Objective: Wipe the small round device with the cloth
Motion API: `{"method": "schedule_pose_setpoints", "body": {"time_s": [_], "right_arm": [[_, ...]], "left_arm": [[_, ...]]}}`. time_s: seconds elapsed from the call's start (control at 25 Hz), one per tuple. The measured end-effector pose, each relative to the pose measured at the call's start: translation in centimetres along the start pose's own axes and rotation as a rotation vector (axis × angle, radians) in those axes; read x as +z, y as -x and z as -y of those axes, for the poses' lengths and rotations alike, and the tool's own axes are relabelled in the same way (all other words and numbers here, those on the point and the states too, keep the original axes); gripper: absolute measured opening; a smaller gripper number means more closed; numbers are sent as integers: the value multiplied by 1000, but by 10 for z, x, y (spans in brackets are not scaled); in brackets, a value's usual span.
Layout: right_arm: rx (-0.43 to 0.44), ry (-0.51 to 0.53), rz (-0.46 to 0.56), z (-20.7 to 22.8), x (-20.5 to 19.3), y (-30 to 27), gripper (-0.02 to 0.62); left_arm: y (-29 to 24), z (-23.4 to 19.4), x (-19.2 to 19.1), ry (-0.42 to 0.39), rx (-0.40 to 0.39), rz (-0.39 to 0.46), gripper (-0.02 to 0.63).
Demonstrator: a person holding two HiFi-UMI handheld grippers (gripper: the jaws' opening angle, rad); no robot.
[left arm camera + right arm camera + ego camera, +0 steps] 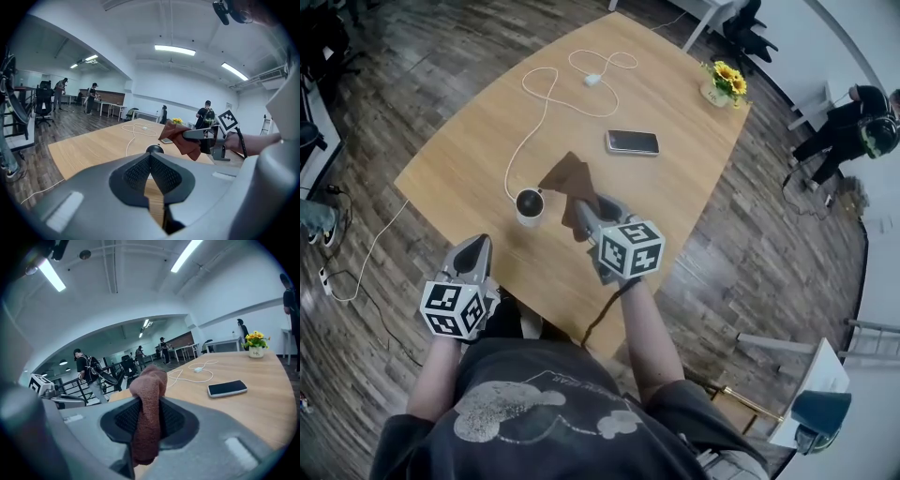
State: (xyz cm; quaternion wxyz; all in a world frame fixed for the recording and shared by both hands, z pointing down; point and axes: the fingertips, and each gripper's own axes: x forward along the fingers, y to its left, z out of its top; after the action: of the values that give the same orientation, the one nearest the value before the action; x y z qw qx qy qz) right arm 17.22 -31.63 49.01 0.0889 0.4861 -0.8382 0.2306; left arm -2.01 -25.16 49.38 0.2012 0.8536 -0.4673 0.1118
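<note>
The small round device [529,205], white with a dark top, stands on the wooden table [469,155]; a white cable runs from it. In the left gripper view the device [153,149] shows just beyond the jaws. My right gripper [586,214] is shut on a brown cloth [567,180], which hangs just right of the device. The cloth [148,414] is pinched between the pads in the right gripper view, and the cloth [184,140] hangs from that gripper in the left gripper view. My left gripper [474,251] is shut and holds nothing, near the table's front edge.
A dark phone [632,142] lies beyond the cloth. The white cable [546,98] loops to an adapter [592,81] at the far side. A pot of yellow flowers [725,85] stands at the far right corner. People stand in the room beyond.
</note>
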Motion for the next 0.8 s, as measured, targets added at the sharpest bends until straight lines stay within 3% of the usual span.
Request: {"method": "schedule_pose_setpoints", "body": {"time_s": [0.12, 0.32, 0.68, 0.8], "right_arm": [[10, -11, -24, 0, -2, -14, 80], [55, -20, -157, -8, -34, -45, 80], [-22, 58, -384, 3, -96, -68, 80], [-89, 54, -433, 9, -112, -65, 80]], "left_arm": [[-9, -2, 8, -8, -33, 6, 18], [-16, -18, 14, -12, -69, -2, 18], [-18, -50, 11, 7, -77, -30, 18], [-19, -58, 7, 22, -81, -39, 18]]}}
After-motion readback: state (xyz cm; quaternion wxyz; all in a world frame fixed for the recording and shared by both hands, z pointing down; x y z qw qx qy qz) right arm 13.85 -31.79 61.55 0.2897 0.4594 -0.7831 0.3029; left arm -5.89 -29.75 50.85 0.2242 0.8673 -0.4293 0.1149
